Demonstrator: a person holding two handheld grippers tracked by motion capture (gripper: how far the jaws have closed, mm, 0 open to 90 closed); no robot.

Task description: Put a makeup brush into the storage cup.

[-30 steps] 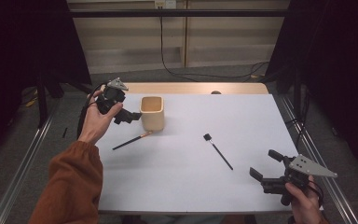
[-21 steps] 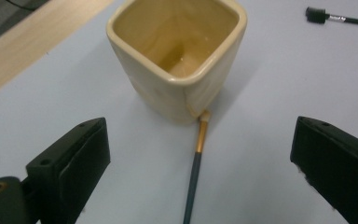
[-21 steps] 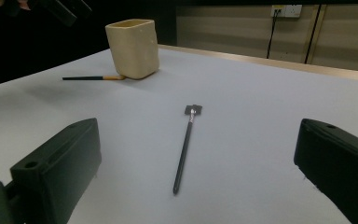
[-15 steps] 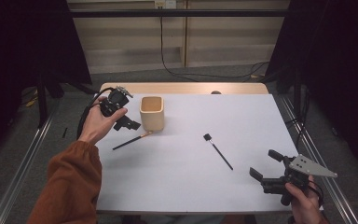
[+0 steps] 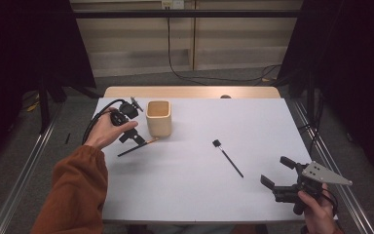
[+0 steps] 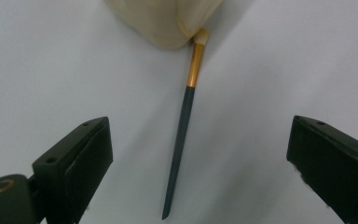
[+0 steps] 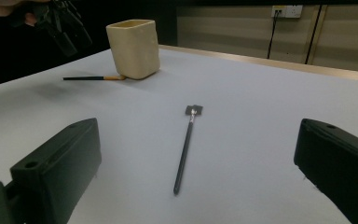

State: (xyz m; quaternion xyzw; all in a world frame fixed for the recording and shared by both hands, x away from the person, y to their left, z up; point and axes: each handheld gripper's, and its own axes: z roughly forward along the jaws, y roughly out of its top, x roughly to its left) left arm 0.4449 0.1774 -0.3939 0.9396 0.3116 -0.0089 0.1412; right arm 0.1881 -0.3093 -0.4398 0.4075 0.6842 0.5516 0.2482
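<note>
Across the middle of the high view: white tabletop, a tan wooden strip along its far edge.

Upper left of centre in the high view: cream holder, squarish, open-topped, upright on the tabletop; in the right gripper view it stands at upper left.

Left of the high view: left tool, held in a hand with a rust-orange sleeve, poised over the tabletop just left of the holder. In the left gripper view its jaws stand wide apart, one at each lower corner, gripping nothing.

Lower right of the high view: right tool, grey three-cornered plate on top, jaws wide apart, gripping nothing, well apart from the holder.

Centre of the left gripper view: gold-banded brush, dark handle, pale tip touching the holder's base; it lies flat on the tabletop between the left tool's jaws, untouched by either.

Centre of the right gripper view: black brush, slim, with a small flat dark head, lying flat on bare tabletop between holder and right tool.
</note>
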